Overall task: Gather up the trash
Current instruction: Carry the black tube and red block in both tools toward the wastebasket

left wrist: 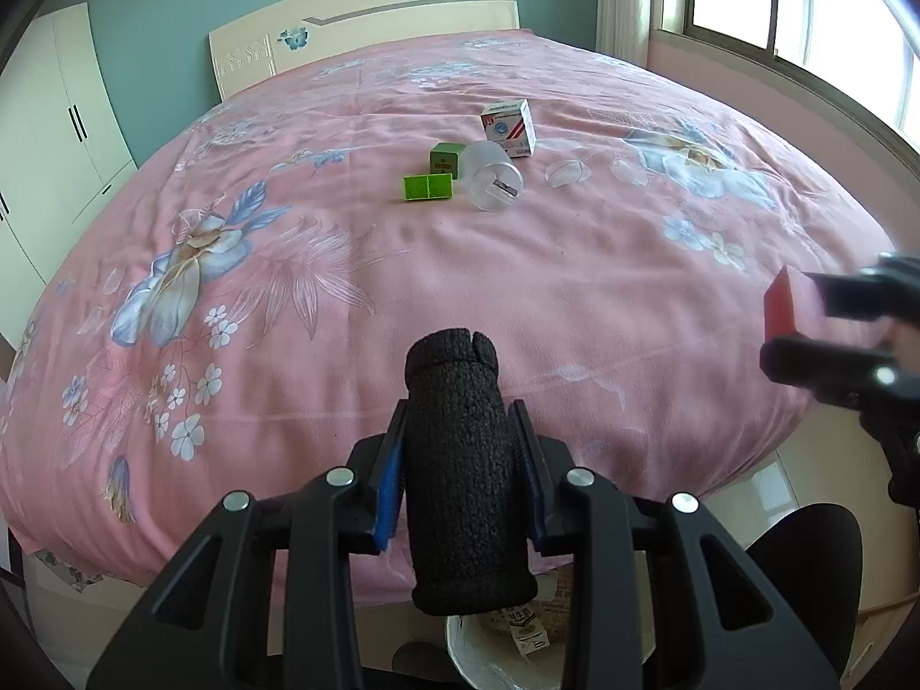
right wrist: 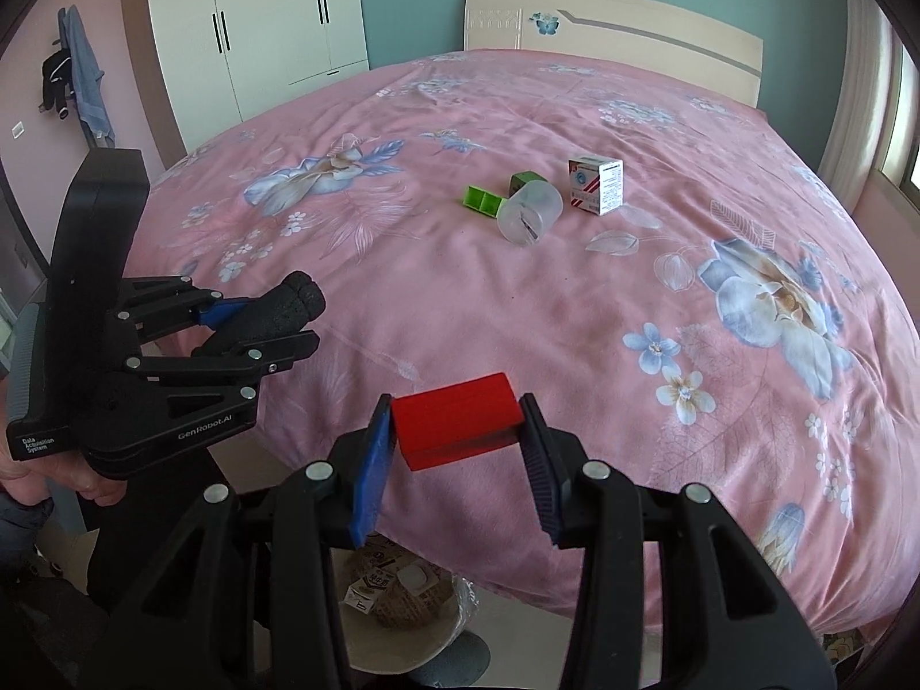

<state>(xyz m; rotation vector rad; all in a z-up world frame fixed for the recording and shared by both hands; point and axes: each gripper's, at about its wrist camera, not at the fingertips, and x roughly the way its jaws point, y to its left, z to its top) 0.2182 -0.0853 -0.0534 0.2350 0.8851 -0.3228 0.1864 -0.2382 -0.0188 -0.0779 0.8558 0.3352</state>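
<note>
Your left tongs (left wrist: 460, 460) clamp a black, rough-textured foam cylinder (left wrist: 460, 471); your right tongs (right wrist: 457, 431) grip a smooth red block (right wrist: 454, 420).

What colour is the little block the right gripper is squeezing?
The small rectangular block in the right gripper is bright red, clearest in the right wrist view.

We see bright daylight pouring from the window (left wrist: 805, 6) — its panes blown out white. Fisheye bends the bed (left wrist: 460, 264) edges, corners go black, and shadows stay soft.
</note>
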